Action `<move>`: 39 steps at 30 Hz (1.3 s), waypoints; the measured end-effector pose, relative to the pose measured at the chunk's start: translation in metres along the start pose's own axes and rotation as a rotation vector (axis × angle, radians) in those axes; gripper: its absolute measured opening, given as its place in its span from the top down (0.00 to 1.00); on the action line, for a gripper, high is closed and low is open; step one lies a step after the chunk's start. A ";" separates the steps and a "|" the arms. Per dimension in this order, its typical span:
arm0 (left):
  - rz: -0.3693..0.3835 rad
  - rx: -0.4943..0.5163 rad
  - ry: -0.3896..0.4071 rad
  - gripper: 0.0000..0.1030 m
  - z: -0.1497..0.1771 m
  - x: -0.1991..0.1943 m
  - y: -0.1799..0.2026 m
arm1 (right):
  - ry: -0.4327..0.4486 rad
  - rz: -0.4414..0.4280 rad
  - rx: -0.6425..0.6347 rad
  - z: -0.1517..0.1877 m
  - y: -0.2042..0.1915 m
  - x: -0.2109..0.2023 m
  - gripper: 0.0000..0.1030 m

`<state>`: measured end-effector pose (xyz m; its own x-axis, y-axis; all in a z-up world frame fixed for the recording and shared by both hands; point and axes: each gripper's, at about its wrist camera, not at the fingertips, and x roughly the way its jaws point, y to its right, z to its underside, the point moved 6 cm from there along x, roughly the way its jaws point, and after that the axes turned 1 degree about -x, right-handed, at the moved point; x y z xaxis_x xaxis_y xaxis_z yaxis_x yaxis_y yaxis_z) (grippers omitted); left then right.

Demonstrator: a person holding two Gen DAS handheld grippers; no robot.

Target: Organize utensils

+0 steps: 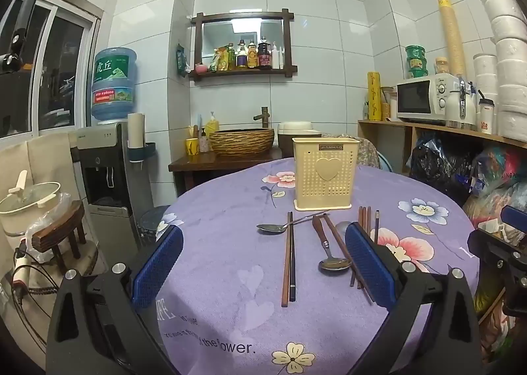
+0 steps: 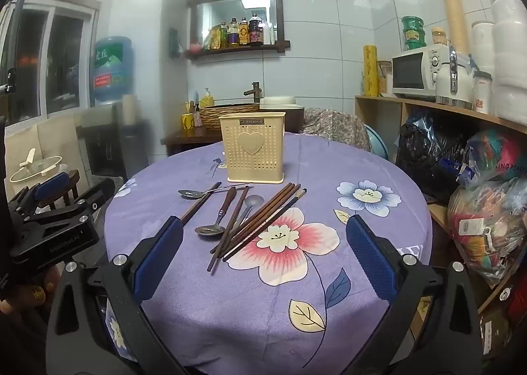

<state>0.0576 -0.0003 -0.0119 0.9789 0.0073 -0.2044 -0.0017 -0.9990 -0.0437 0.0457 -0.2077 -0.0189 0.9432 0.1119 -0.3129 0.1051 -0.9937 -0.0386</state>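
Both grippers hover wide apart and empty above the purple flowered tablecloth (image 1: 230,210). Left gripper (image 1: 263,263) faces a pair of chopsticks (image 1: 289,259) crossed by a metal spoon (image 1: 280,226), with the cream utensil holder (image 1: 324,174) upright just beyond. Only the right gripper (image 2: 263,253) view lays bare the whole fan of brown chopsticks (image 2: 263,220) beside a wooden-handled spoon (image 2: 217,216); the left view's blue finger (image 1: 369,263) hides part of them.
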 end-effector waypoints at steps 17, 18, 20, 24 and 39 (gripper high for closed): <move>0.008 -0.022 -0.017 0.05 0.003 0.002 -0.002 | -0.008 0.002 -0.007 0.002 -0.002 0.001 0.05; 0.008 -0.021 -0.016 0.05 0.003 0.002 -0.002 | -0.008 0.002 -0.007 0.002 -0.003 0.002 0.05; 0.007 -0.021 -0.019 0.05 0.002 0.002 -0.002 | -0.008 0.003 -0.007 0.002 -0.002 0.001 0.05; 0.006 -0.022 -0.020 0.05 0.003 0.002 -0.002 | -0.009 0.002 -0.007 0.002 -0.002 0.001 0.05; -0.002 -0.020 -0.025 0.05 0.003 0.003 -0.002 | -0.010 0.001 -0.007 0.002 -0.003 0.002 0.05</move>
<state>0.0604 0.0019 -0.0155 0.9734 0.0098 -0.2289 0.0042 -0.9997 -0.0249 0.0464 -0.2047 -0.0213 0.9401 0.1114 -0.3223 0.1068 -0.9938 -0.0320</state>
